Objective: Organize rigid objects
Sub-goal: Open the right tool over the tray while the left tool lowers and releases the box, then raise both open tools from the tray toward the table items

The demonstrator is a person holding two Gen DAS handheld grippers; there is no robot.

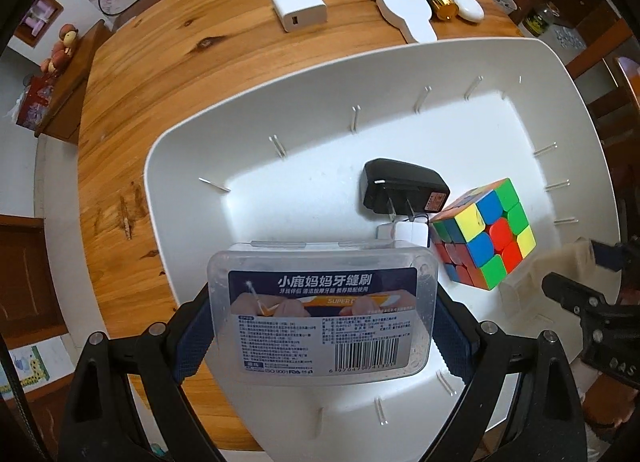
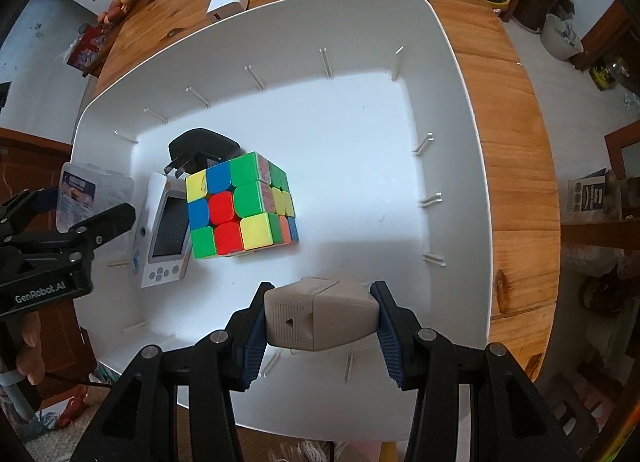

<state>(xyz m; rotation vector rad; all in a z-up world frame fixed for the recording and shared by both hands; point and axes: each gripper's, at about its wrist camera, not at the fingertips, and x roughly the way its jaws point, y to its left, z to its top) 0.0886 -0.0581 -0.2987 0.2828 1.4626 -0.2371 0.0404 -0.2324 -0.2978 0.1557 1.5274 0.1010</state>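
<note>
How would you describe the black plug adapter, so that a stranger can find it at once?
Look inside the big white bin on the round wooden table. Near its middle stands a colourful puzzle cube, and the black plug adapter lies just behind it. It is the only black object in the bin, with two flat metal prongs pointing toward the cube.

Bright, even daylight fills both views, with the white bin [image 2: 452,109] nearly blown out. Soft shadows fall beside the cube [image 2: 240,205]. Fisheye distortion bends the frame edges, and dark vignetting fills the corners.
</note>
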